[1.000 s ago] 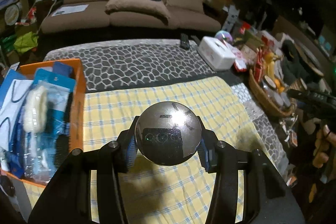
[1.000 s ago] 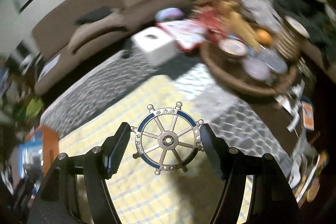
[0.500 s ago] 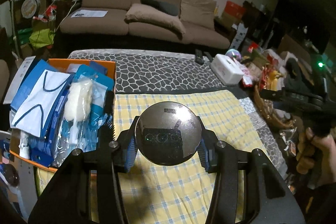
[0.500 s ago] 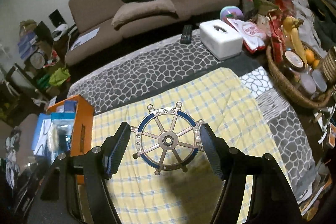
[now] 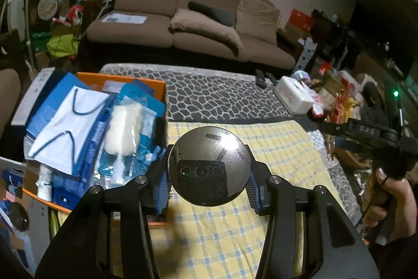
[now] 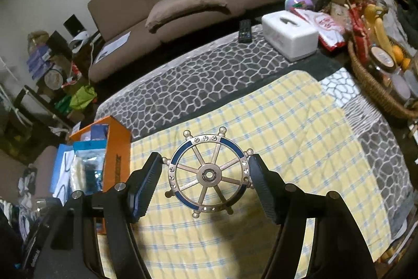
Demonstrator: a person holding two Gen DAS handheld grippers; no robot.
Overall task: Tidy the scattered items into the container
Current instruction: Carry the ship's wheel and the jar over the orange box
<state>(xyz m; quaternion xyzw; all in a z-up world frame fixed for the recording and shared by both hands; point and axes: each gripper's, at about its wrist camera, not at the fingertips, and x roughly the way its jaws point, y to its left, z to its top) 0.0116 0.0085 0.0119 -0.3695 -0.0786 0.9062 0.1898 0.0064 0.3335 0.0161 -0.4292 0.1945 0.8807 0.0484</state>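
Note:
My left gripper (image 5: 209, 174) is shut on a round, mirror-like silver disc (image 5: 209, 164), held above the yellow checked cloth (image 5: 274, 148) just right of the orange box (image 5: 156, 83). The box is stuffed with blue packets and a white fluffy duster (image 5: 122, 127). My right gripper (image 6: 206, 177) is shut on a small ship's-wheel ornament (image 6: 209, 171) in blue and metal, hanging over the cloth (image 6: 287, 135). In the right wrist view the orange box (image 6: 117, 148) lies to the left. The right-hand gripper and the hand (image 5: 386, 192) holding it show at the left view's right edge.
A grey pebble-pattern cover (image 6: 209, 75) lies beyond the cloth. On it are a white tissue box (image 6: 290, 35) and a remote (image 6: 245, 30). A wicker basket (image 6: 371, 85) of food stands at the right. A brown sofa (image 5: 183, 17) is behind.
Both hands have swung left, bringing the orange box closer and more central in each view. The disc and the wheel stay gripped the same way.

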